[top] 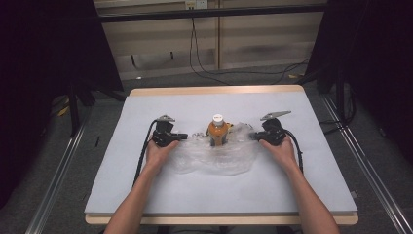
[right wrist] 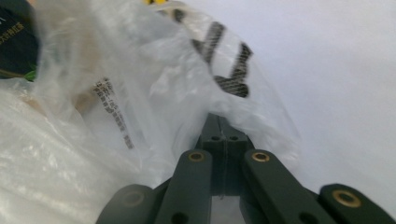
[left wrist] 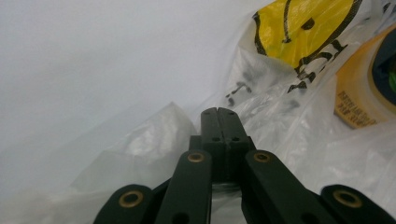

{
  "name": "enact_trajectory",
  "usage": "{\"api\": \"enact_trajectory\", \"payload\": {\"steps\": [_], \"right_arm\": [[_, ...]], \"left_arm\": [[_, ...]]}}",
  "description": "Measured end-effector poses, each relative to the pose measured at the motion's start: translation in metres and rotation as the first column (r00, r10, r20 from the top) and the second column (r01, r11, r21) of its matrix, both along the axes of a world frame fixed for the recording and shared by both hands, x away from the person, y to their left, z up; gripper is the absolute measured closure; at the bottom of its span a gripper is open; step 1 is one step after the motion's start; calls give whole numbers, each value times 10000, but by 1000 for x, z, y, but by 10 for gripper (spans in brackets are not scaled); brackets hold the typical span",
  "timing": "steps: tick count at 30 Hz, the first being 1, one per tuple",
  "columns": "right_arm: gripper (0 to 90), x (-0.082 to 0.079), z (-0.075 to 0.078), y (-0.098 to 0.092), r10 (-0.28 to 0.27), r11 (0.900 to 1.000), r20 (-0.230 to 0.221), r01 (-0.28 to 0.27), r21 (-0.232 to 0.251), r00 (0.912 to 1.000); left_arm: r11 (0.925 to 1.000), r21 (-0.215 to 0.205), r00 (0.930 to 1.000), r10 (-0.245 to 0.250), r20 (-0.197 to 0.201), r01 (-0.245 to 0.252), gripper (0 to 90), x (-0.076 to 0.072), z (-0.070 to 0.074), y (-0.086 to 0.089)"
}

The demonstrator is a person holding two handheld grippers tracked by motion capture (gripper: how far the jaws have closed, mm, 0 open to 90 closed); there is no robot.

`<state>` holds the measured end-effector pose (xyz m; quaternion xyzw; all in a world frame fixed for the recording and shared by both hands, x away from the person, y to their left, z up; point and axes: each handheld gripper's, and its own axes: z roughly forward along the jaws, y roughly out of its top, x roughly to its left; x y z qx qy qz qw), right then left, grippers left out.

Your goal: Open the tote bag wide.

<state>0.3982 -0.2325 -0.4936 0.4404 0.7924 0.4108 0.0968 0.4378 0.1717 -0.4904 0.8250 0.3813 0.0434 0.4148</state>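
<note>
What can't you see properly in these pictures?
- Bottle: in the high view its lower part is hidden behind the crumpled plastic bag.
- Bottle label: too small to read in the high view; cut off by the edge in the left gripper view.
- Right gripper: in its own view its jaw tips are buried under a bag fold.
- Bag print: blurred in the right gripper view.

Both bare forearms reach forward from the near edge, each hand wrapped around the body of a gripper, and the two grippers point inward toward each other. The left gripper lies low and level, its black jaws pressed fully together. The right gripper mirrors it opposite, jaws likewise closed tight.
</note>
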Motion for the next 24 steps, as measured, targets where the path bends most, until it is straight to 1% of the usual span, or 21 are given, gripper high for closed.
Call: {"api": "enact_trajectory", "payload": {"steps": [1,2,3,4,5,6,7,8,9,10,11,12,13,14,15,17,18,19,21,23,24], "right_arm": [[900,-2,0,-3,-98,9999,11,98,45,10000],[900,-4,-1,-5,-114,9999,92,114,52,9999],[900,-6,0,-6,-145,9999,110,146,-36,9998],[900,-7,1,-6,-123,9997,174,127,-202,9998],[900,-8,2,-6,-131,9993,219,139,-359,9997],[900,-8,2,-7,-113,9991,203,121,-411,9997],[900,-9,3,-8,-144,9986,187,154,-509,9997],[900,-10,4,-9,-52,9987,191,62,-508,9998],[900,-11,5,-9,-69,9989,267,81,-459,9996],[900,-12,7,-10,-61,9996,338,70,-278,9994],[900,-12,10,-11,-71,10000,414,69,38,9991],[900,-13,13,-12,-26,9997,541,12,259,9985],[900,-14,23,-11,43,9991,771,-76,420,9970],[900,-14,23,-11,43,9991,771,-76,420,9970],[900,-16,29,-9,93,9990,894,-133,435,9959],[900,-17,37,-9,197,9982,1027,-253,540,9945],[900,-18,42,-8,228,9979,1180,-298,582,9927],[900,-19,47,-7,244,9974,1250,-327,649,9919],[900,-19,54,-6,300,9962,1421,-413,767,9894],[900,-17,60,-5,367,9961,1474,-480,740,9884],[900,-16,63,-4,377,9962,1537,-492,715,9874]], "left_arm": [[9999,-1,9999,117,98,-117,900,-1,-1,4],[9996,-112,9996,256,87,-255,900,-1,-1,7],[9994,-123,9994,321,91,-320,900,-1,-1,9],[9988,-20,9987,498,129,-498,900,-2,0,11],[9985,23,9985,541,132,-541,900,-2,0,12],[9985,12,9985,539,116,-539,900,-2,1,12],[9991,-20,9990,429,96,-429,900,-3,2,11],[9995,-102,9994,302,197,-300,900,-3,3,11],[9997,-209,9996,137,242,-132,900,-4,6,10],[9997,-220,9990,76,429,-66,900,-5,10,8],[9996,-285,9989,-37,466,50,900,-7,14,6],[9993,-263,9979,-256,597,273,900,-9,20,3],[9990,-273,9964,-343,769,365,900,-12,26,0],[9982,-293,9950,-495,868,522,900,-15,32,-2],[9977,-293,9940,-579,933,609,900,-17,35,-3],[9966,-137,9890,-787,1248,811,900,-22,46,-6],[9952,-171,9871,-934,1300,964,900,-24,51,-7],[9943,-113,9852,-1038,1366,1063,900,-27,55,-9],[9893,14,9793,-1447,1417,1459,900,-31,62,-14],[9843,241,9734,-1764,1462,1748,900,-35,68,-21],[9807,417,9689,-1951,1521,1909,900,-38,72,-24]]}}
